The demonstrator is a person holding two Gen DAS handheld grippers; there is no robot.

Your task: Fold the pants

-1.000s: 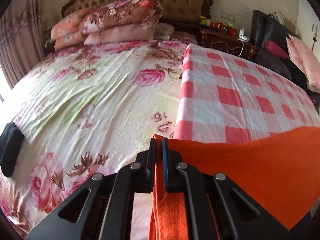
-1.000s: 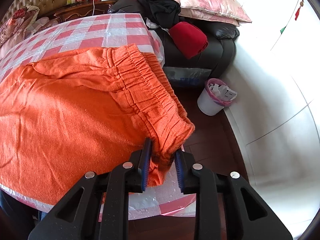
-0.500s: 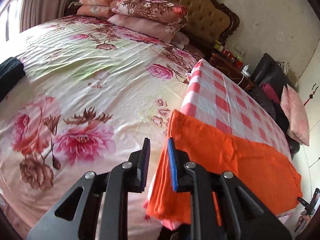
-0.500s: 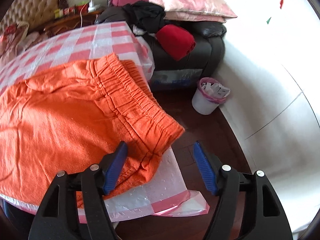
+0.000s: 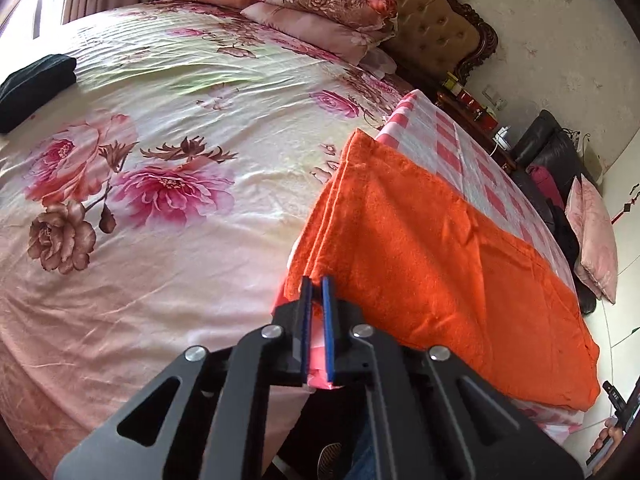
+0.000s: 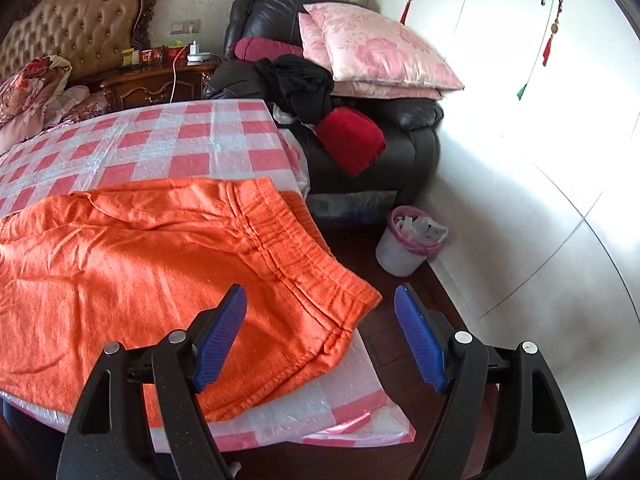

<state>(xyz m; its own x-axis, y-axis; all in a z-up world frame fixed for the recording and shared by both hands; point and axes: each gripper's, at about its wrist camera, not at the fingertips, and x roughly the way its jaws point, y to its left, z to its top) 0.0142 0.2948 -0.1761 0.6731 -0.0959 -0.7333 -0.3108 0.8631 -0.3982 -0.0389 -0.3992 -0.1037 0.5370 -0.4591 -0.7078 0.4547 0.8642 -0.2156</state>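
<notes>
Both tools: I am holding no cloth in either one; a second ago each was pinching the orange pants (image 6: 152,280).
Right tool (image 6: 320,342): its jaws have just been opening and are now standing wide, clear above the waistband corner, with nothing pressed between them.
Left tool (image 5: 316,322): it is sitting closed just short of the hem end, which it was gripping earlier; I am seeing only the pink edge of the worktop cover behind the blades, not cloth.
Pants: they are lying flat along the near edge of the checked worktop (image 6: 168,140), leg laid on leg, waistband toward the floor side, hems toward the bed (image 5: 168,128).
Meaning for the task: I am judging the lengthwise fold as set down and released; a crosswise fold, hems to waistband, is probably coming next.
Container: the small white bin (image 6: 408,248) with a pink liner is standing on the floor beyond the worktop corner, holding what look like paper scraps or small cartons.
Further off: a dark armchair (image 6: 380,152) is carrying pink cushions and loose clothes.
</notes>
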